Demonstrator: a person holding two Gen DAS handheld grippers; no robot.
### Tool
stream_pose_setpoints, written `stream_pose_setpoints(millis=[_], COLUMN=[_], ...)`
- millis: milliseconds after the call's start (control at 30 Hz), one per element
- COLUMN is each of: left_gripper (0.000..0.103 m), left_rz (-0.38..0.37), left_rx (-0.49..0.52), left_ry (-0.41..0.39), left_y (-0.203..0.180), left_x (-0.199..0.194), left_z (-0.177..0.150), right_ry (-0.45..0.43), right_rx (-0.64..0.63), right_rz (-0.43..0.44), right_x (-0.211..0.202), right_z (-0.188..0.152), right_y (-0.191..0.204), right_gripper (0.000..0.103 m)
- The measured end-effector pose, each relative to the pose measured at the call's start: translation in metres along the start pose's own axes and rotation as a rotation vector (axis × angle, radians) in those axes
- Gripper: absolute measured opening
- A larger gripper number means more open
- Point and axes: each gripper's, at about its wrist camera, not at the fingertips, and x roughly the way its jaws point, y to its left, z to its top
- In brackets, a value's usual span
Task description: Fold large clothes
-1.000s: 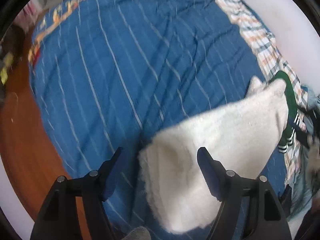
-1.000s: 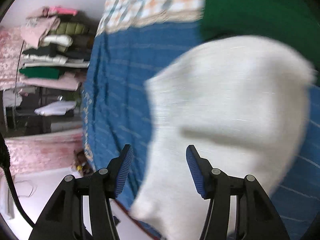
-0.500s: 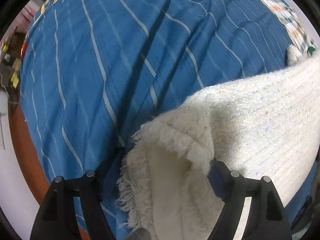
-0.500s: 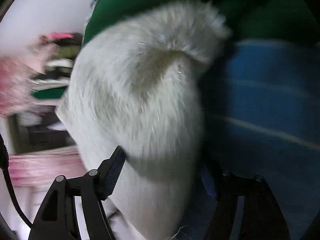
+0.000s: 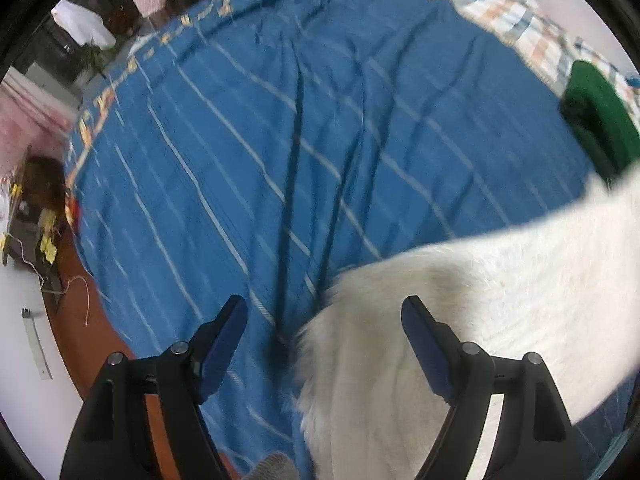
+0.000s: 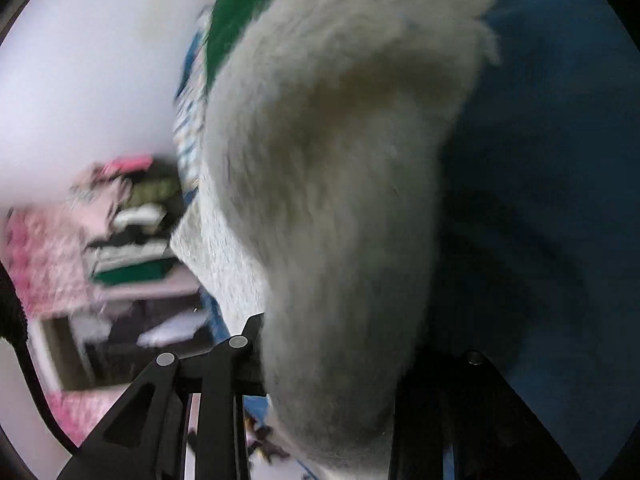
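A fluffy white garment (image 5: 460,320) lies on the blue striped bedspread (image 5: 260,140), at the lower right of the left wrist view. My left gripper (image 5: 324,328) is open above its edge; the right finger (image 5: 424,340) is over the cloth and the left finger (image 5: 224,336) over bare bedspread. In the right wrist view the white garment (image 6: 340,180) rises in a thick fold between the two fingers of my right gripper (image 6: 332,344), which appears shut on it. The fingertips are hidden by the cloth.
A green garment (image 5: 596,120) lies on a plaid sheet (image 5: 512,12) at the bed's far right. The bed edge and brown floor (image 5: 104,340) are at lower left. A shelf of stacked clothes (image 6: 132,232) stands left in the right wrist view.
My left gripper has pulled up and back from the white garment's edge. My right gripper has closed in on a fold of it and lifted the cloth.
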Motion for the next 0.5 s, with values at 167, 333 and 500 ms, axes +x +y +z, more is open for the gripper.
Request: stream_pose_setpoints(millis=[167, 333, 500], left_gripper=[0.089, 0.089, 0.089], left_rz=[0.04, 0.066, 0.043], left_rx=[-0.004, 0.034, 0.13], left_ry=[0.004, 0.059, 0.037], left_y=[0.0, -0.023, -0.059], left_x=[-0.008, -0.009, -0.018], left_z=[-0.025, -0.053, -0.067], right_ry=[-0.007, 0.081, -0.001], right_rx=[0.155, 0.282, 0.164], right_rz=[-0.231, -0.35, -0.478], right_x=[-0.091, -0.118, -0.182], right_z=[-0.088, -0.116, -0.105], right_y=[-0.078, -0.144, -0.118], right_gripper=[0.035, 0.056, 0.058])
